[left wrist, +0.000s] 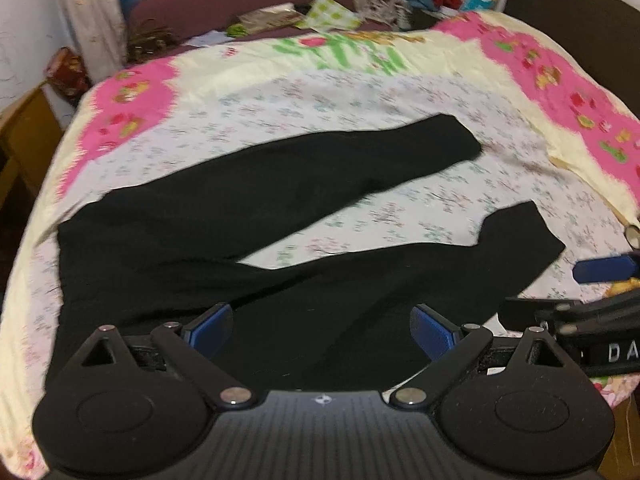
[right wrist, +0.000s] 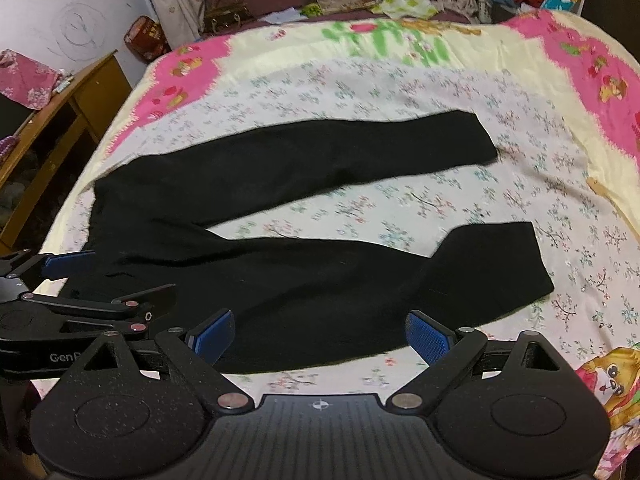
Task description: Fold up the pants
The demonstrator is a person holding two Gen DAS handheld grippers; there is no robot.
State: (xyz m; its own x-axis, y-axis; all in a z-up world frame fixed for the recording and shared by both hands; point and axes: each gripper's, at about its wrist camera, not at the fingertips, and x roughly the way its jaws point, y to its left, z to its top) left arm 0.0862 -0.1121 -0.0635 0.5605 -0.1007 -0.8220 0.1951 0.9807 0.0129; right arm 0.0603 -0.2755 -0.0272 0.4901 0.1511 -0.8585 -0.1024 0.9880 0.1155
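Observation:
Black pants (left wrist: pixel 224 220) (right wrist: pixel 280 216) lie flat on the bed, waistband to the left, both legs spread apart toward the right. The near leg's cuff end (right wrist: pixel 492 268) is folded back a little. My left gripper (left wrist: pixel 322 332) hovers open above the near leg close to the crotch, nothing between its blue pads. My right gripper (right wrist: pixel 320 338) stands open over the near leg's lower edge, also empty. The right gripper's fingers (left wrist: pixel 600 270) show at the left wrist view's right edge. The left gripper's fingers (right wrist: pixel 68 260) appear at the right wrist view's left edge.
The bed carries a floral sheet (right wrist: pixel 400 92) with pink and cream borders. Bags, papers and clothes (right wrist: pixel 360 0) pile along the maroon headboard. A wooden desk (right wrist: pixel 52 120) stands left of the bed. The bed's near edge lies just under both grippers.

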